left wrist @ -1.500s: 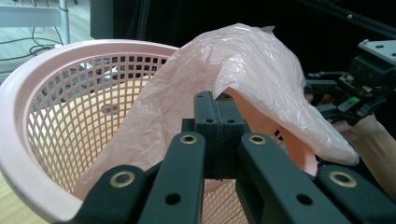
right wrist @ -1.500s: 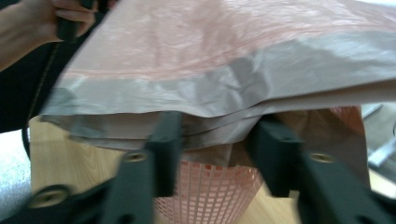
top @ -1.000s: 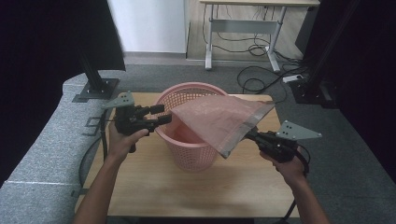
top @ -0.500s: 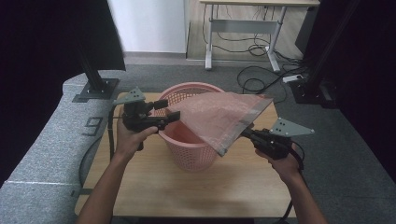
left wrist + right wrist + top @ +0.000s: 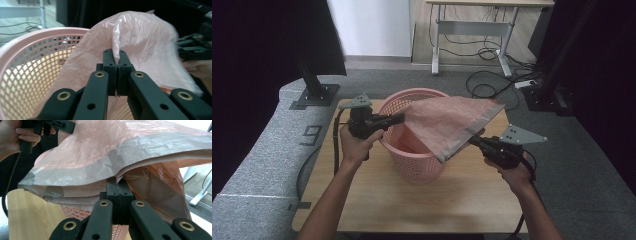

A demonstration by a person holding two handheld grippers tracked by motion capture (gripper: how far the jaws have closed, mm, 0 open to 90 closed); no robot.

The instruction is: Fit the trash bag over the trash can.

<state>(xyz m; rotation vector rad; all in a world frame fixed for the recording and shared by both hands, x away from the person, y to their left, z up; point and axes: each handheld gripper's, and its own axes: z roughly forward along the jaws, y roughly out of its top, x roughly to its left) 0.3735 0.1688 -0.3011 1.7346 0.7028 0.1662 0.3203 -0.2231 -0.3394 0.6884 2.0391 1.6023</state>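
Observation:
A pink mesh basket (image 5: 412, 165) stands on the wooden table (image 5: 412, 200). A thin pink plastic bag (image 5: 447, 120) with a grey band along its mouth is stretched flat over the basket's right half. My left gripper (image 5: 398, 118) is shut on the bag's corner above the basket's left rim; in the left gripper view the bag (image 5: 140, 47) bulges past the closed jaws, over the basket (image 5: 30, 62). My right gripper (image 5: 473, 141) is shut on the bag's grey-banded edge (image 5: 125, 152) at the basket's right side.
A grey padded ledge (image 5: 267, 155) runs along the table's left side, with a black stand base (image 5: 314, 95) behind it. Beyond the table are a white desk frame (image 5: 472, 35) and floor cables (image 5: 502, 80). A dark stand (image 5: 547, 95) sits at the right.
Both grippers have lifted and moved slightly toward the basket with the bag, which now lies more taut and spread over the basket's opening.

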